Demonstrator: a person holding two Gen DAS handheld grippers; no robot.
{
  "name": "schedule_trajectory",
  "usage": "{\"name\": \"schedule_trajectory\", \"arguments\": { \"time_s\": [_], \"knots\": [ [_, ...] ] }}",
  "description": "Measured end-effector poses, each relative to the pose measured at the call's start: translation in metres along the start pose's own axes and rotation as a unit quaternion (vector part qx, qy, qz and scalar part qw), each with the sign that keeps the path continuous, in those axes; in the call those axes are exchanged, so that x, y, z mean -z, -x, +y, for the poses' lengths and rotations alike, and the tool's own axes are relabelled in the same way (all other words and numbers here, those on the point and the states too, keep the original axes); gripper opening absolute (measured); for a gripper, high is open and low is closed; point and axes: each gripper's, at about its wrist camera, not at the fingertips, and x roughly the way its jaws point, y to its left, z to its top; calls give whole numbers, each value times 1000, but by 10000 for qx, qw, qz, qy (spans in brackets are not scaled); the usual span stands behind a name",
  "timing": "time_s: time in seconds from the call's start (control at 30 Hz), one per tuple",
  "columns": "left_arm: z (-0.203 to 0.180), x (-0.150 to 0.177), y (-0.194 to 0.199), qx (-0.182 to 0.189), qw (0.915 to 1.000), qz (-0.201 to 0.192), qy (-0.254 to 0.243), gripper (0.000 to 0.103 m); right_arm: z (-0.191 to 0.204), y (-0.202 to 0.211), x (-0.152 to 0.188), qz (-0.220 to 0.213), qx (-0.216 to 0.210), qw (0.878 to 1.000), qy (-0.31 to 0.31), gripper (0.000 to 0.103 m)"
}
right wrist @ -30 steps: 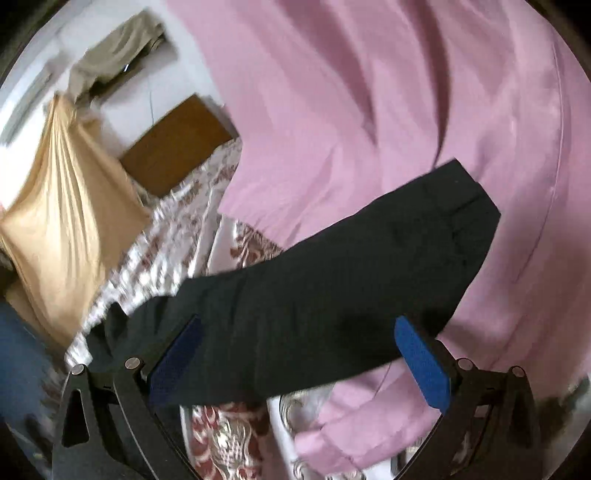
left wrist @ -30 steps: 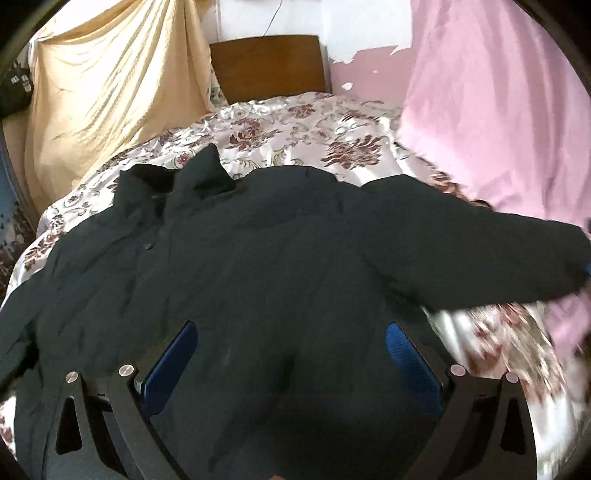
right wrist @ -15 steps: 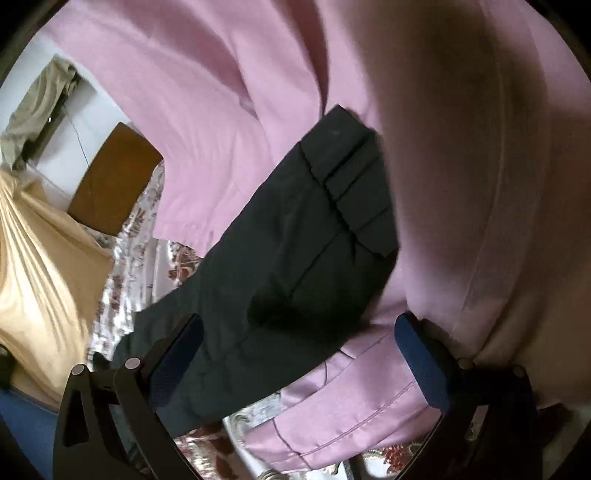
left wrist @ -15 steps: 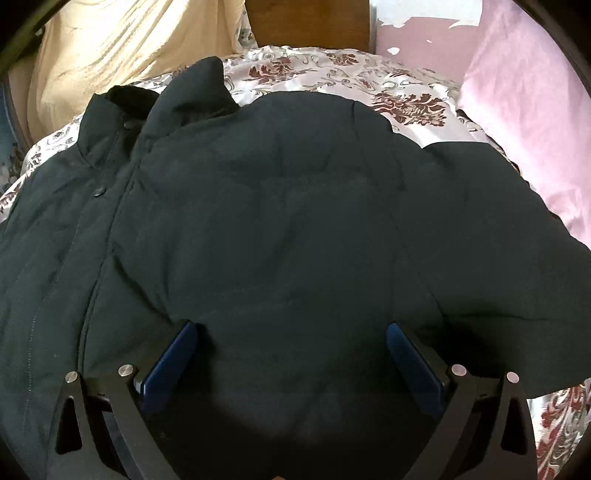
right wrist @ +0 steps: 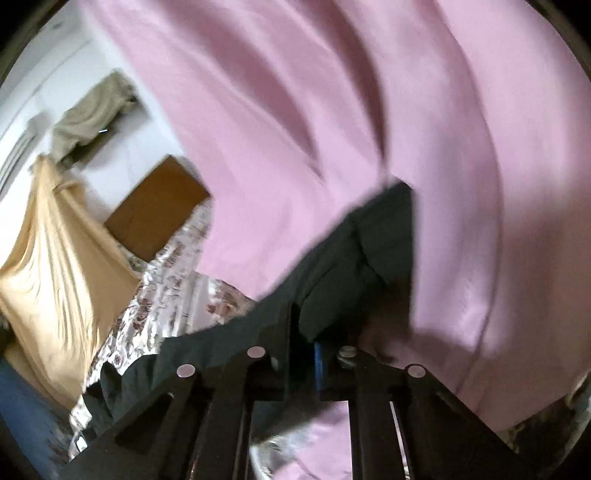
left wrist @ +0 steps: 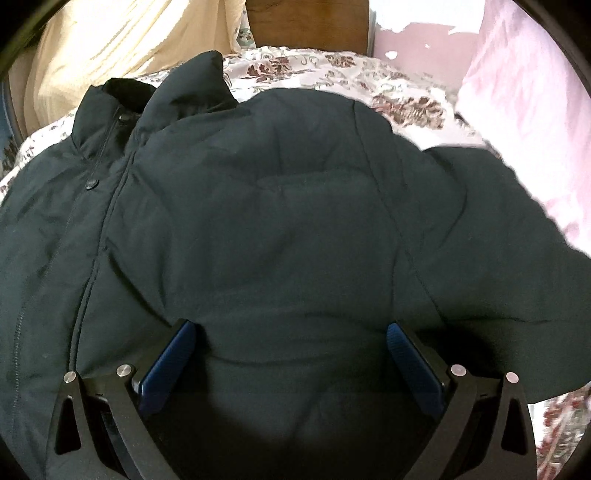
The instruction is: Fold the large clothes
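A large dark green-black padded jacket (left wrist: 280, 221) lies front up on a floral bedspread (left wrist: 369, 74), collar at the far left. My left gripper (left wrist: 291, 354) is open, its blue pads resting over the jacket's lower body. In the right wrist view my right gripper (right wrist: 306, 343) is shut on the jacket's right sleeve (right wrist: 354, 266) near its cuff, and the sleeve is lifted against the pink curtain. That sleeve (left wrist: 517, 258) also shows at the right in the left wrist view.
A pink curtain (right wrist: 369, 129) hangs close along the right side of the bed. A yellow cloth (right wrist: 55, 258) hangs at the far left. A wooden headboard (left wrist: 306, 22) stands at the head of the bed.
My right gripper has closed on the sleeve near the cuff and lifted it. My left gripper has moved lower and closer over the jacket body, still open.
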Motion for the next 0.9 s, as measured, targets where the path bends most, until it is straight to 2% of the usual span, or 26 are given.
{"name": "schedule_trajectory", "arguments": {
  "time_s": [0.1,0.2,0.3,0.47,0.5,0.63,0.77,0.9],
  "knots": [
    [14,-2,15,519,9984,15,226,103,30,11,-7,-242,-306,9985,394,6],
    [31,-3,34,781,9963,136,339,103,60,27,-11,-407,-586,9943,797,6],
    [50,-2,58,895,9957,198,146,103,99,50,-11,-546,-912,9857,1311,6],
    [104,5,108,430,9981,83,-429,103,168,110,-2,-592,-1320,9644,2214,6],
    [120,6,119,363,9983,39,-456,103,196,116,5,-548,-1391,9567,2496,6],
    [184,11,158,78,9994,-84,-318,103,274,142,25,-336,-1808,9381,2934,6],
    [249,16,195,-240,9992,-288,-126,103,358,156,69,-72,-2096,9166,3403,6],
    [306,27,223,-556,9969,-536,117,103,430,162,130,304,-2308,8920,3875,6]
  ]
}}
